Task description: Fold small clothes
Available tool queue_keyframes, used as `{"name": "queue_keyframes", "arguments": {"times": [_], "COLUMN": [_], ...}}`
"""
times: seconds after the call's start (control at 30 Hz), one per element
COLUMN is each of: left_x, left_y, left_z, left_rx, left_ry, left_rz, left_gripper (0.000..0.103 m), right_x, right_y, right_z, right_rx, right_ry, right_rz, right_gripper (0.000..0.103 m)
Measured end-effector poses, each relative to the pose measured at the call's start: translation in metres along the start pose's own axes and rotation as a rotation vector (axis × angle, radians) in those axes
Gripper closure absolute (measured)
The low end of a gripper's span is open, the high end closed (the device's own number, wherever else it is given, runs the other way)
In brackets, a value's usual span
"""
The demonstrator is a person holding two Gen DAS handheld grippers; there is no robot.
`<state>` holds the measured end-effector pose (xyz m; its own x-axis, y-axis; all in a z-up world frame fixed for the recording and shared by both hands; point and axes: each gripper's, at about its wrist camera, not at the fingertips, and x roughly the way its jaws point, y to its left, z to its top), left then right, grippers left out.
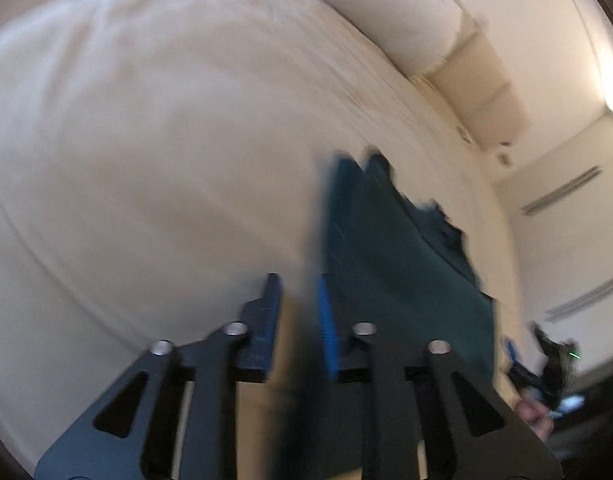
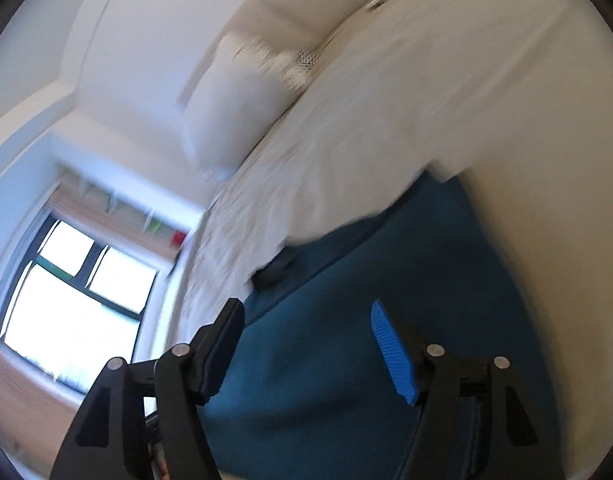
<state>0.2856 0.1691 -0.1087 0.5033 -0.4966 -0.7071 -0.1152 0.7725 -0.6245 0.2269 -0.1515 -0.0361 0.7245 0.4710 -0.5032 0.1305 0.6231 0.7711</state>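
Dark teal cotton garment (image 2: 366, 320) spread flat on a cream-sheeted bed (image 1: 146, 140), right gripper (image 2: 310, 344) hovering over it with jaws wide apart, left gripper (image 1: 298, 316) beside its edge, jaws slightly parted, holding nothing, white pillow (image 2: 234, 100) beyond.

left gripper (image 1: 298, 316): black linkage | silver pivot screws | blue ribbed pads (image 2: 392, 354)

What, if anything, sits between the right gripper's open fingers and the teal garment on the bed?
Nothing visible. The right gripper is open just above the teal garment, which lies on the white bedding. Only cloth shows between its fingers. The view is motion-blurred.
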Motion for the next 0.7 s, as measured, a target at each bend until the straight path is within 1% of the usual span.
{"name": "queue_keyframes", "arguments": {"times": [0.03,0.07,0.1,0.13,0.2,0.3,0.37,0.53,0.63,0.67,0.7], "left_x": [0.0,-0.001,-0.001,-0.001,-0.003,0.003,0.007,0.01,0.013,0.015,0.013], "left_y": [0.0,-0.001,-0.003,-0.004,-0.007,0.0,0.002,0.0,-0.004,-0.004,-0.003], "left_z": [-0.004,-0.007,-0.011,-0.012,-0.013,-0.015,-0.022,-0.033,-0.033,-0.032,-0.032], "left_rx": [-0.012,-0.019,-0.019,-0.018,-0.019,-0.069,-0.073,-0.03,-0.015,-0.023,-0.034], "left_ry": [0.012,0.022,0.029,0.04,0.08,0.173,0.222,0.291,0.327,0.334,0.342], "left_rz": [-0.024,-0.062,-0.085,-0.091,-0.077,-0.131,-0.161,-0.148,-0.145,-0.148,-0.152], "left_gripper": [0.062,0.046,0.04,0.036,0.035,0.035,0.035,0.035,0.036,0.037,0.042], "right_x": [0.015,0.025,0.033,0.042,0.055,0.066,0.072,0.091,0.098,0.102,0.107], "right_y": [0.008,0.015,0.022,0.029,0.04,0.051,0.053,0.063,0.065,0.066,0.068], "right_z": [-0.006,-0.011,-0.017,-0.022,-0.032,-0.04,-0.043,-0.059,-0.059,-0.059,-0.06], "right_rx": [-0.014,-0.028,-0.04,-0.053,-0.075,-0.092,-0.092,-0.088,-0.094,-0.093,-0.093], "right_ry": [0.041,0.079,0.112,0.145,0.196,0.237,0.257,0.304,0.332,0.341,0.353], "right_rz": [0.024,0.042,0.055,0.063,0.07,0.089,0.095,0.118,0.129,0.13,0.13], "right_gripper": [0.033,0.033,0.033,0.033,0.033,0.033,0.033,0.033,0.033,0.033,0.033]}}
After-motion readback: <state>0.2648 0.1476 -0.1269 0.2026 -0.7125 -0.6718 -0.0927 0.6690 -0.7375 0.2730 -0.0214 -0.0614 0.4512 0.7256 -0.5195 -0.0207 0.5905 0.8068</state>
